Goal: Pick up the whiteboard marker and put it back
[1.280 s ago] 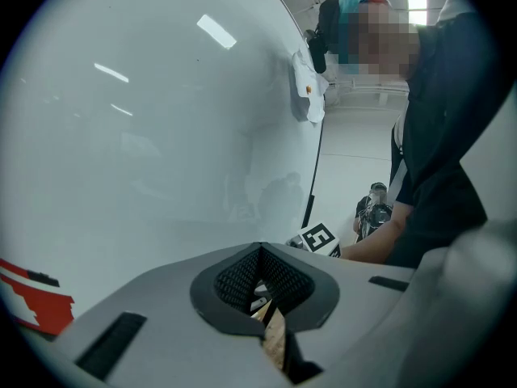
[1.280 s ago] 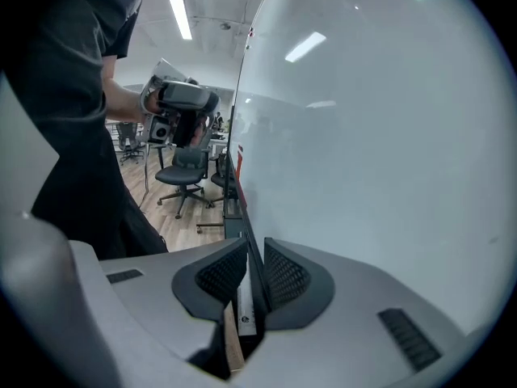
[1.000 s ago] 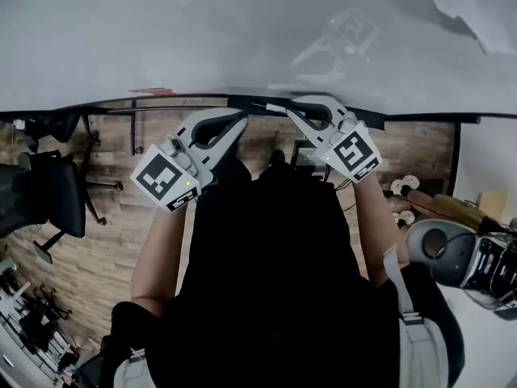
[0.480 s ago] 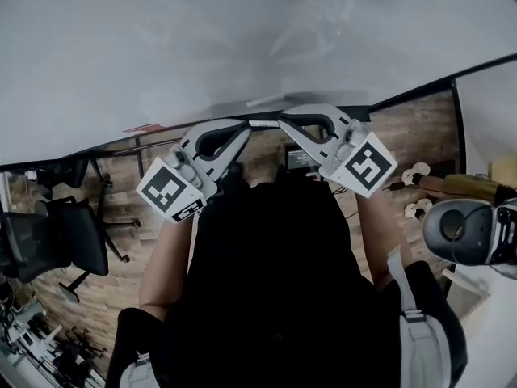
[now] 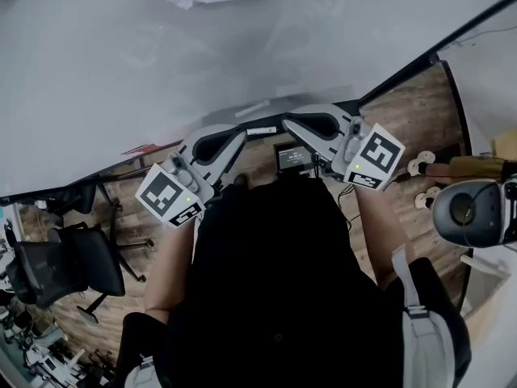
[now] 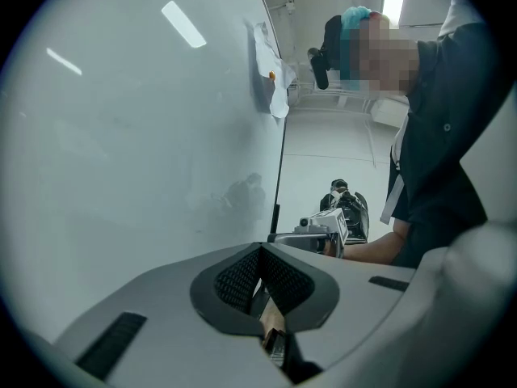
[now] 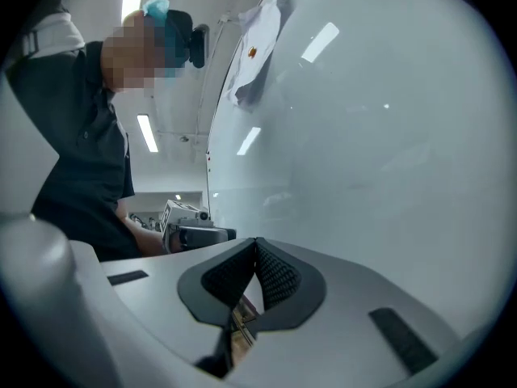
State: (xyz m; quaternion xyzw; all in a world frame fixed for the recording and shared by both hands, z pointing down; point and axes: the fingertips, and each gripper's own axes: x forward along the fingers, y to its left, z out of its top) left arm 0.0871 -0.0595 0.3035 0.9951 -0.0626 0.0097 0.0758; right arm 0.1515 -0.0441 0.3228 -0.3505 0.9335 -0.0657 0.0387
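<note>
White whiteboard [image 5: 161,71] fills the view. The left claw [image 5: 241,136] and right claw [image 5: 283,123] are both clenched on nothing, their tips flanking a small white piece [image 5: 260,130] on its dark lower rail [image 5: 97,175] (possibly the marker; too small to tell).

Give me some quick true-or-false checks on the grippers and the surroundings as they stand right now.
1. The left gripper and the right gripper both have their jaws together. True.
2. The whiteboard is covered in writing. False: it looks blank, with only a sheet of paper stuck on it.
3. The office chair stands on the person's right. False: it is on their left.
4. The two grippers' tips face each other close to the board. True.
</note>
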